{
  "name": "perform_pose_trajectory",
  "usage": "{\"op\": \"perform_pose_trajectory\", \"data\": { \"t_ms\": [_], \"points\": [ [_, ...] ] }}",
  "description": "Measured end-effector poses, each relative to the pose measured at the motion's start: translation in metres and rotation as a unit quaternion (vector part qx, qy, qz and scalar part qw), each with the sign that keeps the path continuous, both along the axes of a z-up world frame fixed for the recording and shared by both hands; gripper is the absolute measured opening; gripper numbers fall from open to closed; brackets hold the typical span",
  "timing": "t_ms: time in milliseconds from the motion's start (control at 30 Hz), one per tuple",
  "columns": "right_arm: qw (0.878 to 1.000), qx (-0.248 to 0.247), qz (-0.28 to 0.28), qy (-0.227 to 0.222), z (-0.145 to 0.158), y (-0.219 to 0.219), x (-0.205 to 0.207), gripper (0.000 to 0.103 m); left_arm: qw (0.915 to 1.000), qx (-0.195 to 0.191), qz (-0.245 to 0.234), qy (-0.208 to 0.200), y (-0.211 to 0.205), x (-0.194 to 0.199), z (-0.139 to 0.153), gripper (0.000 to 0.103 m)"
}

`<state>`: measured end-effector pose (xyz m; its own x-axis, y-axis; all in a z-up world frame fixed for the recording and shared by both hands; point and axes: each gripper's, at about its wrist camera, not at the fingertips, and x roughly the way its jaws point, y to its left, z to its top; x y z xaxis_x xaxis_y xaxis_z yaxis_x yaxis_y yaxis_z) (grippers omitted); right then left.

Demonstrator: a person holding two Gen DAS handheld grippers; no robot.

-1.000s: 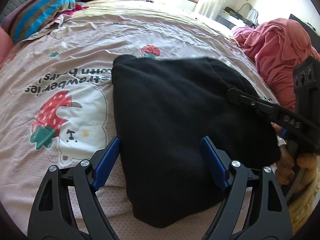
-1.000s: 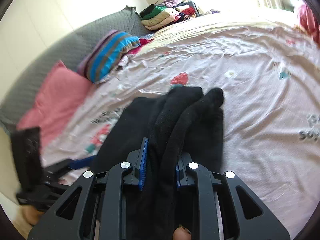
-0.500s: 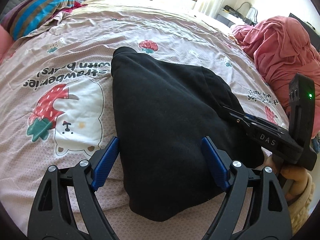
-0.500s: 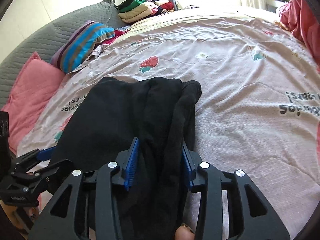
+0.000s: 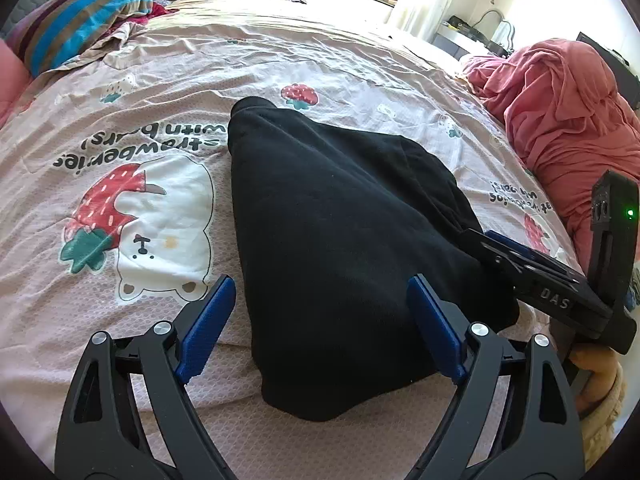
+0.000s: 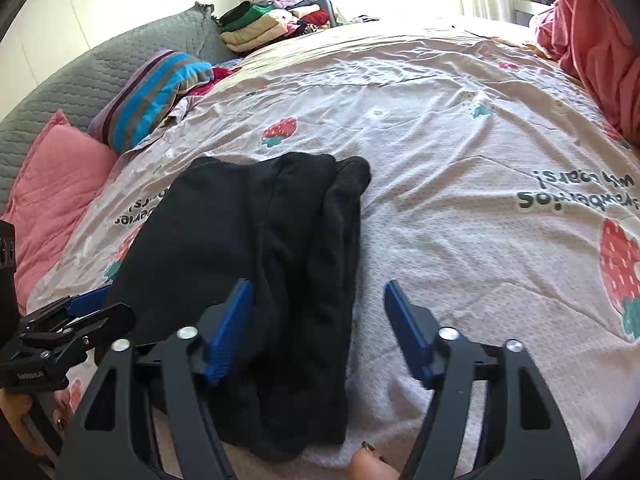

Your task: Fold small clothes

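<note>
Garment [image 5: 340, 232] on bedspread [image 5: 280, 60], pillows [image 6: 152, 92] behind

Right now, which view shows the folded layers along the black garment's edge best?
The right wrist view: the black garment lies lengthwise, its stacked folds showing as separate ridges. The left wrist view shows the black garment only as one smooth dark surface, with that edge sloping away.

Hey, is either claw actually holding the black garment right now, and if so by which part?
Nothing is held. The right claw is opening around the black garment's near edge, pads off it. The left claw stands wide over it, not pressing.
</note>
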<state>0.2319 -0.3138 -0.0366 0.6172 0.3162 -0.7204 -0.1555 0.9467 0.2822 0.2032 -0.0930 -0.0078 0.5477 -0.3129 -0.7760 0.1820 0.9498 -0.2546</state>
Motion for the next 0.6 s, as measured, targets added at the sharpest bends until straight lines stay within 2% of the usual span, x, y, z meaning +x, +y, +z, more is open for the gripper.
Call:
{"op": "perform_pose_trajectory", "data": {
  "t_ms": [167,300,400,533,600],
  "points": [
    [1.0,0.002,-0.007,-0.012,0.009,-0.006,-0.01,0.085,1.0,0.005,0.002,-0.003,0.001,-0.003,0.002,0.081],
    [1.0,-0.013,-0.012,-0.026,0.016,-0.005,-0.018,0.087,0.9999,0.009,0.003,-0.005,0.001,-0.005,0.004,0.083],
    [0.999,-0.023,-0.015,-0.036,0.02,-0.005,-0.024,0.094,0.9999,0.012,0.004,-0.005,0.002,-0.007,0.005,0.084],
    [0.998,-0.034,-0.018,-0.049,0.026,-0.003,-0.032,0.098,0.9998,0.019,0.006,-0.009,0.004,-0.01,0.008,0.093],
    [0.998,-0.037,-0.021,-0.055,0.029,-0.002,-0.037,0.098,0.9996,0.023,0.009,-0.012,0.006,-0.012,0.011,0.093]
  ]
}}
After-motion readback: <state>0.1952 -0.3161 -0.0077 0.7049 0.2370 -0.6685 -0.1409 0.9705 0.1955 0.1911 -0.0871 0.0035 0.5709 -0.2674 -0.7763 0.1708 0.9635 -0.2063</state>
